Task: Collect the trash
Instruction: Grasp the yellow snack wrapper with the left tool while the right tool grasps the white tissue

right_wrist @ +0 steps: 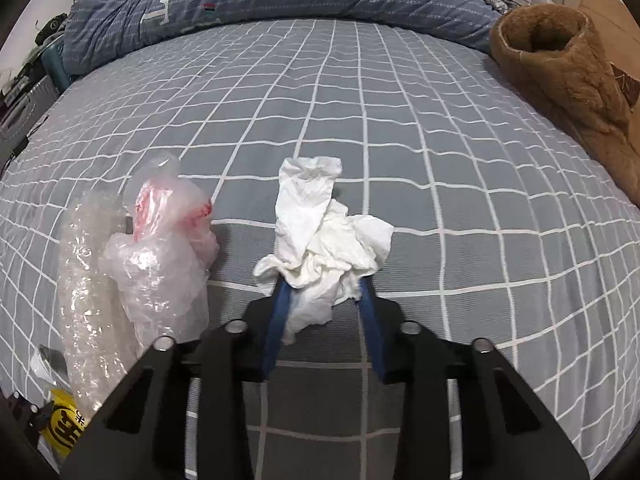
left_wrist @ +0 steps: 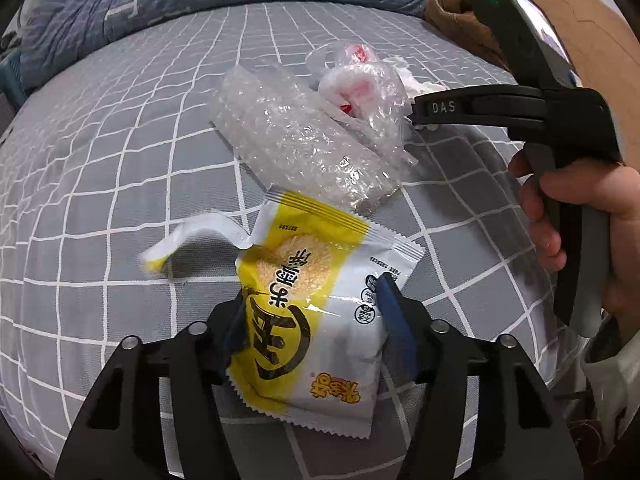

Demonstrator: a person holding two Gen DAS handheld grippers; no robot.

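Left gripper [left_wrist: 312, 304] clamped on the yellow snack wrapper [left_wrist: 316, 320], near edge of the bed [left_wrist: 120, 160]; its torn strip [left_wrist: 192, 240] trails left and could snag or rip off on the lift; right gripper [right_wrist: 324, 296] pinches only the near end of the crumpled tissue [right_wrist: 320, 248], bulk hanging free beyond the pads, so it may tear or slide out; bubble wrap [left_wrist: 296, 140] and thin plastic bag [left_wrist: 360, 84] lie loose just beside both grips, light enough to be dragged or knocked off; no bin in view
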